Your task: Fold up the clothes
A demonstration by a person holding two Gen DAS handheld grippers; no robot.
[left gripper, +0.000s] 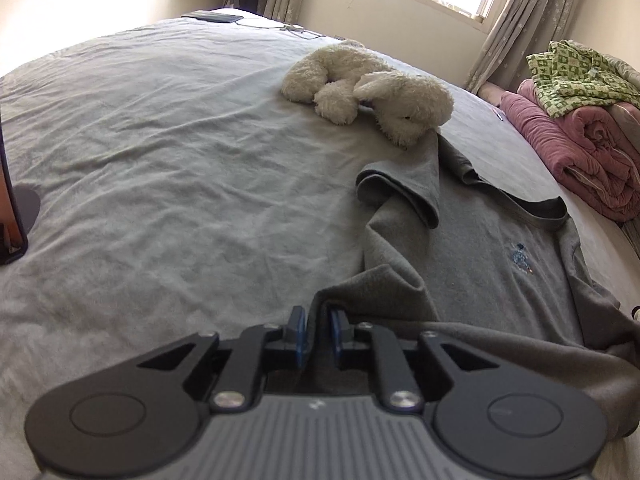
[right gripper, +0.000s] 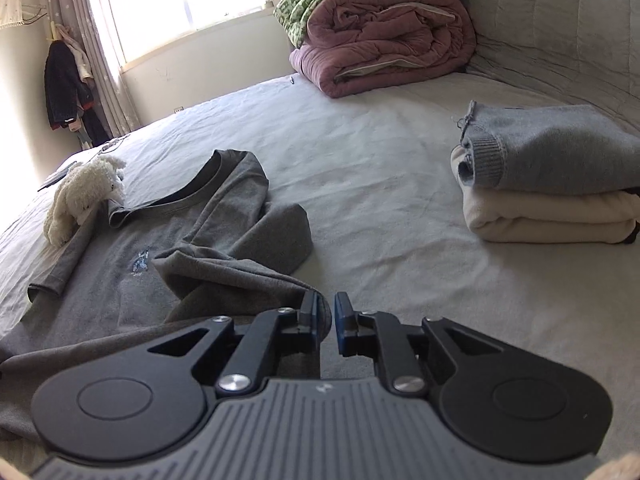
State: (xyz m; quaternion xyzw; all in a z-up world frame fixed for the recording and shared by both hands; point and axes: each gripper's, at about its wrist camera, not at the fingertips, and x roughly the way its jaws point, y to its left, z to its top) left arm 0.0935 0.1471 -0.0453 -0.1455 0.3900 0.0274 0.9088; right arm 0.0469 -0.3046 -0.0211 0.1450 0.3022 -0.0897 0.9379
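The soft, light grey T-shirt [left gripper: 472, 248] is lying just beside the stuffed toy [left gripper: 372, 88], sagging limply while the left gripper [left gripper: 318, 320] and right gripper [right gripper: 326, 316] are each pinching a hem corner between narrowed jaws, probably the best holds.

Left gripper [left gripper: 318, 322] sits low at the frame's bottom centre, fingers nearly together; right gripper [right gripper: 326, 314] likewise, fingers narrowly parted.

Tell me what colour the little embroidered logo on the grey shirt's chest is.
Blue, on the grey shirt; the logo shows best in the left wrist view.
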